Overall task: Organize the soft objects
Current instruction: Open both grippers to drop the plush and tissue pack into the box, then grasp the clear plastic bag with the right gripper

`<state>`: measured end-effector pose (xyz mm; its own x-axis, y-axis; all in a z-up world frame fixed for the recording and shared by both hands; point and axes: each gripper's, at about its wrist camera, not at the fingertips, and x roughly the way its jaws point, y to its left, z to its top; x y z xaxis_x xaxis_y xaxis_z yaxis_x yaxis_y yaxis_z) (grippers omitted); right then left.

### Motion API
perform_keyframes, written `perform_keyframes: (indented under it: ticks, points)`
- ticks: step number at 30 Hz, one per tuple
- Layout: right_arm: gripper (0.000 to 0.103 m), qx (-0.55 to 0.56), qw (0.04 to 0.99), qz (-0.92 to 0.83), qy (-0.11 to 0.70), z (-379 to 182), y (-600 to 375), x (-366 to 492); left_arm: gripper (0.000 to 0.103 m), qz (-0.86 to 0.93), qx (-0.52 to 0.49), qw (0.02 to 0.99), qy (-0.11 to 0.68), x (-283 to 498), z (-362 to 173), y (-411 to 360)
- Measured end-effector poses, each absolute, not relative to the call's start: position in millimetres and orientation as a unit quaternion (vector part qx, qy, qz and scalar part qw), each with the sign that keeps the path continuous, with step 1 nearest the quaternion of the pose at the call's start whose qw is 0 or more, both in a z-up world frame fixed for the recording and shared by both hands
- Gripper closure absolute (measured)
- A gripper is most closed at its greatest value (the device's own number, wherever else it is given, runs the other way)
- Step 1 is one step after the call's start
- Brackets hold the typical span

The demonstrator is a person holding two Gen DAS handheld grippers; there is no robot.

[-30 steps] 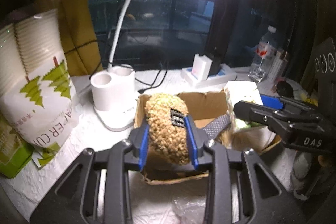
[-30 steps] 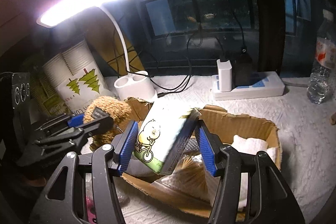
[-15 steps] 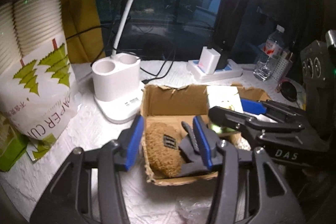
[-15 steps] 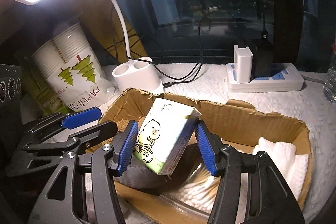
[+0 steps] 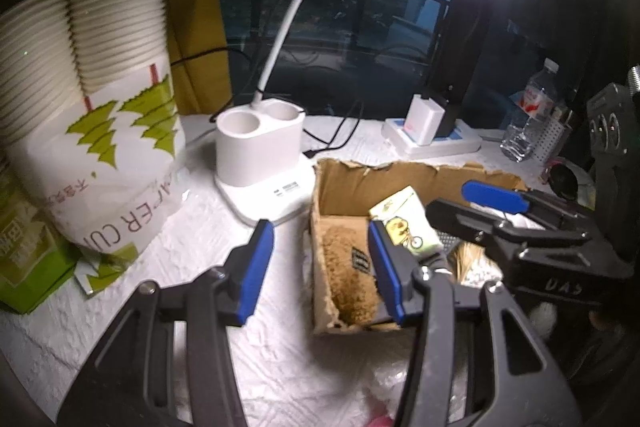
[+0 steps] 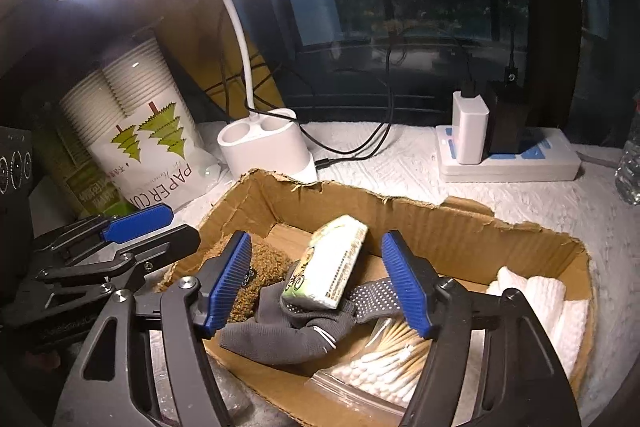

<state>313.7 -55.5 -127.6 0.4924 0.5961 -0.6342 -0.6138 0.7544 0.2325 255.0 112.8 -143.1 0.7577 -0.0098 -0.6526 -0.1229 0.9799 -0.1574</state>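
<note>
A torn brown cardboard box (image 6: 436, 227) is seen on the white textured counter (image 5: 280, 339), near its front edge, serving as the collection bin for soft items. A fuzzy tan-brown plush slipper-like piece (image 5: 352, 267) is laid against the box's left wall. A small white-and-green tissue pack with a cartoon chick on a bicycle (image 6: 326, 273) is rested tilted on a grey knit glove with dotted palm (image 6: 304, 323) in the middle of the box. A clear bag of wooden cotton swabs (image 6: 384, 363) is placed at the front wall, and folded white cloth (image 6: 536, 303) at the right end.

The left tool (image 5: 320, 267) is spread wide and nothing is held; it is hung over the box's left wall. The right tool (image 6: 316, 283) is likewise spread, with the tissue pack between its blue pads but untouched, so the pack is judged released. Items appear grouped in the box, and the task is judged nearly complete. A white desk lamp base (image 5: 260, 155) and a sleeve of paper cups (image 5: 88, 115) are stood behind, towards the back-left corner.
</note>
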Motion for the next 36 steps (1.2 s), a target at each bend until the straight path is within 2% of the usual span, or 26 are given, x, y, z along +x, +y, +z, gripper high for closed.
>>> perform_keyframes:
  ticks: [14,16,17,36]
  points:
    - [0.032,-0.023,0.878,0.337,0.339,-103,-69,282,0.05,0.031,-0.099,0.939,0.329,222,-128,111]
    - [0.032,-0.025,0.879,0.337,0.337,-100,-70,277,0.037,0.032,-0.101,0.94,0.325,217,-125,111]
    - [0.032,-0.026,0.879,0.336,0.336,-99,-70,274,0.026,0.031,-0.105,0.941,0.32,212,-124,112]
    - [0.032,-0.047,0.88,0.336,0.332,-93,-61,220,0.026,0.036,-0.122,0.946,0.298,157,-119,124]
